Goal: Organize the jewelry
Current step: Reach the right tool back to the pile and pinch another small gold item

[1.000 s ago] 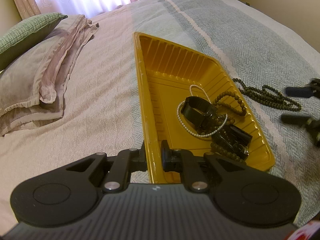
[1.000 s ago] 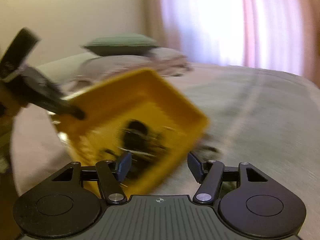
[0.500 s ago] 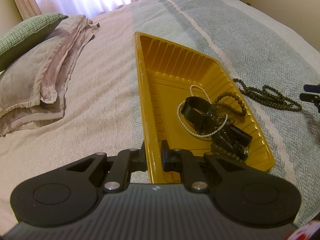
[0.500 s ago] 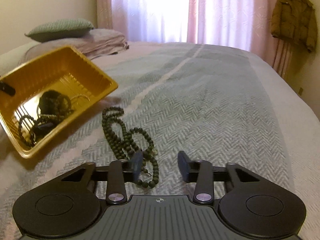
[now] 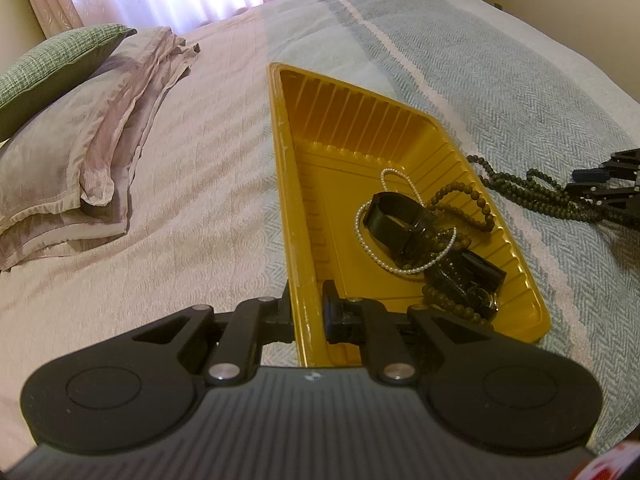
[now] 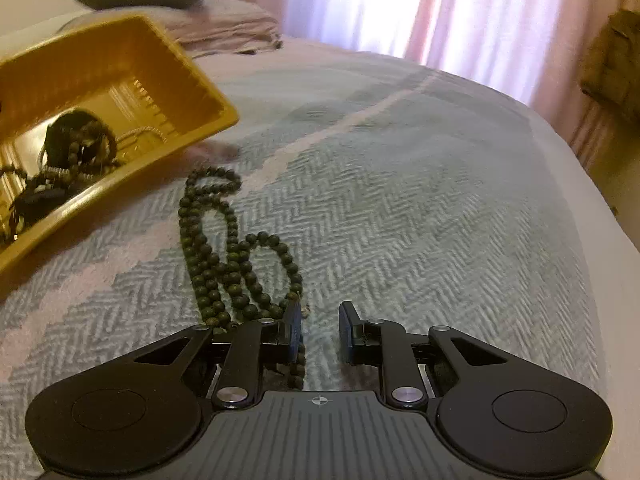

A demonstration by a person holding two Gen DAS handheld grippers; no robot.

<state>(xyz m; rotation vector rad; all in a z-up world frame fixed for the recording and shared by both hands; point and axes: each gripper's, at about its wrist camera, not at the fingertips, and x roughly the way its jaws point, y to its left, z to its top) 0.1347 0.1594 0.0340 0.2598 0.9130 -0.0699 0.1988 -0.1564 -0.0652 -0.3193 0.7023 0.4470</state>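
Note:
A yellow plastic tray (image 5: 348, 128) lies on the bed, also in the right wrist view (image 6: 120, 60). It holds a pearl strand (image 5: 364, 240), black watches (image 5: 396, 216) and dark bead strings. My left gripper (image 5: 306, 312) is shut on the tray's near-left rim. A dark green bead necklace (image 6: 228, 256) lies on the blanket right of the tray, also in the left wrist view (image 5: 532, 192). My right gripper (image 6: 320, 316) is open, low over the necklace's near end; a few beads lie between and under its left finger (image 6: 294, 320). It shows at the left view's right edge (image 5: 608, 192).
The bed has a grey-green herringbone blanket (image 6: 420, 220). Pink folded pillows (image 5: 80, 140) and a green cushion (image 5: 52, 68) lie at the head. Curtained window behind (image 6: 380, 4). A brown jacket (image 6: 616, 64) hangs at right, past the bed's edge.
My right gripper has swung from the tray to the green necklace, come down close over its near end, and narrowed its opening. The left gripper and tray have stayed still.

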